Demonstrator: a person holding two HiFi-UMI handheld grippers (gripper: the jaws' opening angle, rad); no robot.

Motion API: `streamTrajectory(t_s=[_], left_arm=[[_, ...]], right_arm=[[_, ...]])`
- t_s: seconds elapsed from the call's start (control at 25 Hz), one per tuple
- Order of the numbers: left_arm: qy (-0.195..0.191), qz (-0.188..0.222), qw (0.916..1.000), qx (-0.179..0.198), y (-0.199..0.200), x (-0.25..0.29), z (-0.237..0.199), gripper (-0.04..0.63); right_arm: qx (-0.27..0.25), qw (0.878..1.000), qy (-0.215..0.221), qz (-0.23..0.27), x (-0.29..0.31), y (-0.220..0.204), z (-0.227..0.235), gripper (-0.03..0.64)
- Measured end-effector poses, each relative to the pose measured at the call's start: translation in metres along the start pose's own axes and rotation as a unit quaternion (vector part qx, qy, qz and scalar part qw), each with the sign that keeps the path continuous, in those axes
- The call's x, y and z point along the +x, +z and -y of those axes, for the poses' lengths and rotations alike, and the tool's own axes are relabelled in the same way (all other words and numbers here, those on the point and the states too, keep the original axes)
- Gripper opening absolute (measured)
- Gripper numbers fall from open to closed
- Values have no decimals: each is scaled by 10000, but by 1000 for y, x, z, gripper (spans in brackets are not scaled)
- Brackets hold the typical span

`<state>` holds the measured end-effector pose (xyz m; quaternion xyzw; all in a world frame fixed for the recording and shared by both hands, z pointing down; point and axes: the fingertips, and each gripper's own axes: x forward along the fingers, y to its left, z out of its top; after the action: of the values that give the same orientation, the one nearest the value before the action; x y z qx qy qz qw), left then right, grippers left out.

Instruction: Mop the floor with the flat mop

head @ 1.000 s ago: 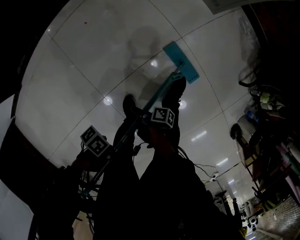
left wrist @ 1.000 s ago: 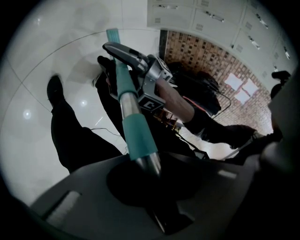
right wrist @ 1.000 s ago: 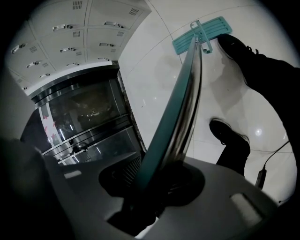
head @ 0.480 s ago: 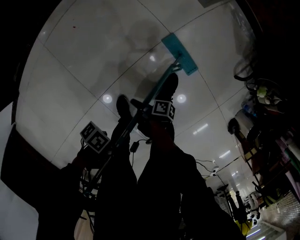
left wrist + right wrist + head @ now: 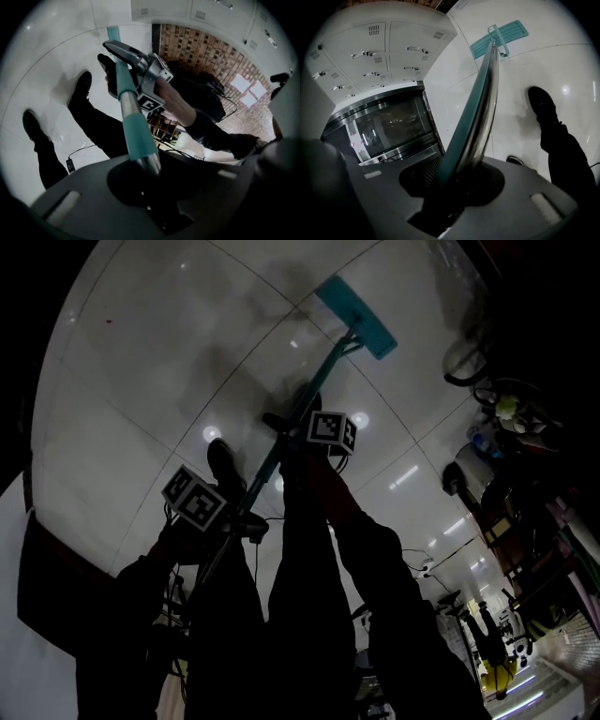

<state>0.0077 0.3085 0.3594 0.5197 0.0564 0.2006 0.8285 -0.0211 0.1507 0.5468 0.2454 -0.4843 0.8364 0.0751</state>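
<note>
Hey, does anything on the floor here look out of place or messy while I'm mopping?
One thing: a loose black cable with a small plug block lies on the white tiles near the shoe, where it might snag the flat mop. Otherwise nothing looks spilled or broken.

Teal flat mop (image 5: pixel 354 317) (pole slanted), on white floor (image 5: pixel 159 343)

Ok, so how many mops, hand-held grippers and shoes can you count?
mop: 1
hand-held grippers: 2, the left hand-held gripper and the right hand-held gripper, both shut on the mop
shoes: 2
total: 5
</note>
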Motion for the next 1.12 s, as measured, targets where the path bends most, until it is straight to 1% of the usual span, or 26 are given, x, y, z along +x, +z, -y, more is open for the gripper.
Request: streamTrajectory(t_s=[0.16,0.32,0.4,0.56,0.68,0.92,1.12], left_arm=[[54,-55,9999,85,46,13,16,72],[259,-171,9993,211,93,24,30,72],[219,-202,9993,229,116,33,39,72],[228,-250,9990,305,160,47,55,72],[56,-175,9995,268,188,59,72,72],[-201,103,9996,146,223,74,88,64],[-212,126,9995,177,223,80,91,61]], right_arm=[[-180,9998,26,128,-22,53,-6,147],[-27,9996,60,284,-45,101,-14,147],[20,9993,111,352,-56,125,-17,147],[-47,9986,132,517,-77,173,-23,149],[-66,9979,150,632,-93,203,-27,149],[-176,9976,177,640,-113,239,-29,152],[-231,9971,43,721,-118,240,-28,150]])
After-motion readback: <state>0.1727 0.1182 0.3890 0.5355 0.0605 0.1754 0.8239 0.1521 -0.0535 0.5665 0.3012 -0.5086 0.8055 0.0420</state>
